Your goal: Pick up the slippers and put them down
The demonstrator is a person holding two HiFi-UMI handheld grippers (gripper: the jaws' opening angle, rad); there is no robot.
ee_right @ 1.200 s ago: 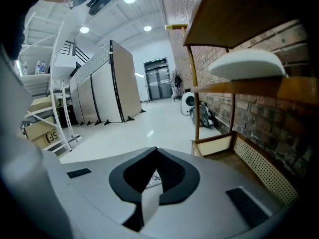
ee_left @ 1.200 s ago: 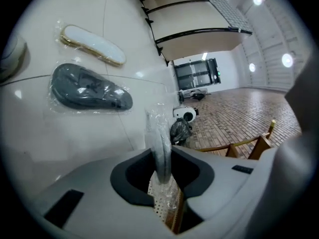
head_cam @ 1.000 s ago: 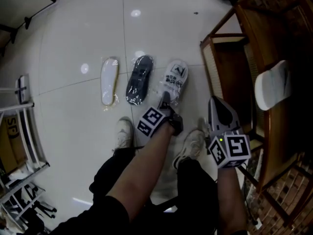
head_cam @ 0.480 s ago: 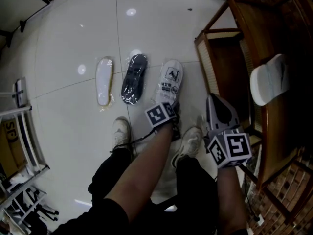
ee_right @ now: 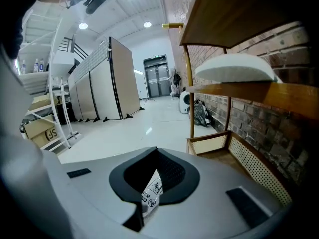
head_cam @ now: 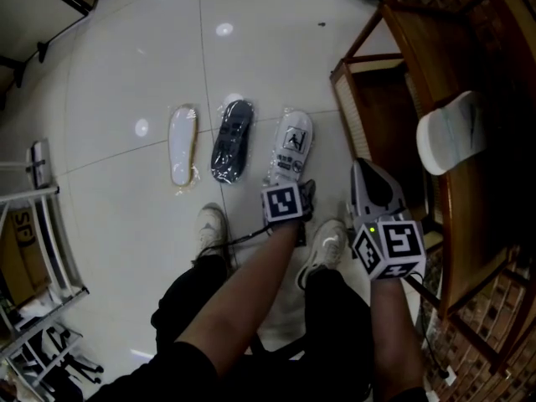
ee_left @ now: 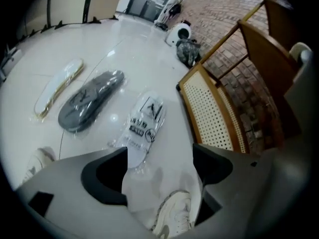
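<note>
On the floor tiles (head_cam: 126,74) ahead of us three slippers lie side by side: pale slipper (head_cam: 182,145), dark slipper (head_cam: 231,139), white bagged slipper (head_cam: 291,145); our left gripper (head_cam: 306,193) hangs just beside the white one's near end, jaws just been opening, now wide apart - only floor and our shoe between them; our right gripper (ee_right: 154,163) is clamped on a printed slipper bag (ee_right: 151,192), near the wooden rack (head_cam: 377,107).

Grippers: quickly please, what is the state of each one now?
Left gripper: open, its jaws have just been opening, nothing between them.
Right gripper: shut on a bagged slipper.
</note>
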